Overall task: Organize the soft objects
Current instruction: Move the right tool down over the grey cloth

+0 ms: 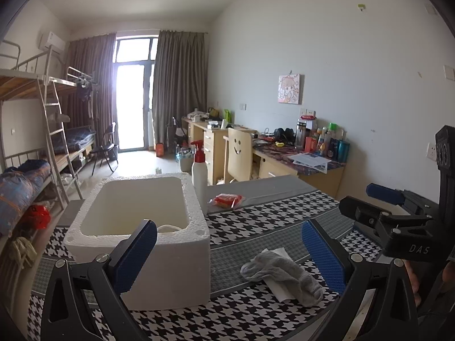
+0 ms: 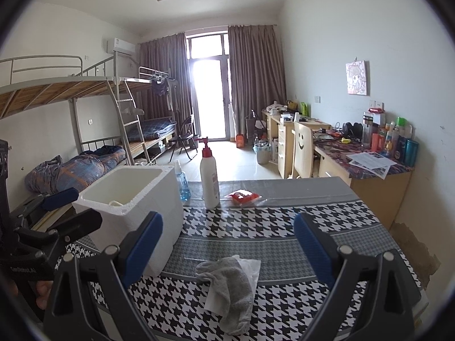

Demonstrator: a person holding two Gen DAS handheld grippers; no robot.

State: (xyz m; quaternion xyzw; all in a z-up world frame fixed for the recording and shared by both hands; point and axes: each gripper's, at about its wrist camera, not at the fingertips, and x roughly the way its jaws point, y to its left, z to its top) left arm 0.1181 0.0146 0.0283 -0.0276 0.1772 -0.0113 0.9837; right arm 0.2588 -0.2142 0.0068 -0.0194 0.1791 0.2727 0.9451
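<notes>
Right now both of your tools hang above the table with nothing in them. Your left gripper (image 1: pixel 229 251) has its blue-padded jaws spread wide, and your right gripper (image 2: pixel 227 243) is spread just as wide. Between them, low in the centre of both views, lies the crumpled grey sock (image 2: pixel 230 289), draped over a thin white tissue sheet (image 2: pixel 250 267) on the black-and-white houndstooth tablecloth (image 2: pixel 284 221).

Left of the sock, in the lower left of the frame, stands the open white foam box (image 1: pixel 182 244), and that looks like the place meant for soft things; something pale already shows low inside it, though you cannot tell what. The wide jaws and the sock centred between them suggest you are lining up a pick, probably with the right tool.

Mind the tissue: it sits under the sock and may lift with it. Further back, at mid-frame, a white pump bottle with a red top (image 2: pixel 209 176) and a clear bottle of blue liquid (image 2: pixel 182 183) stand close behind the box, and a red snack packet (image 2: pixel 243 196) lies apart from them. None of these blocks the short path from sock to box; only the box's near wall needs clearing.
</notes>
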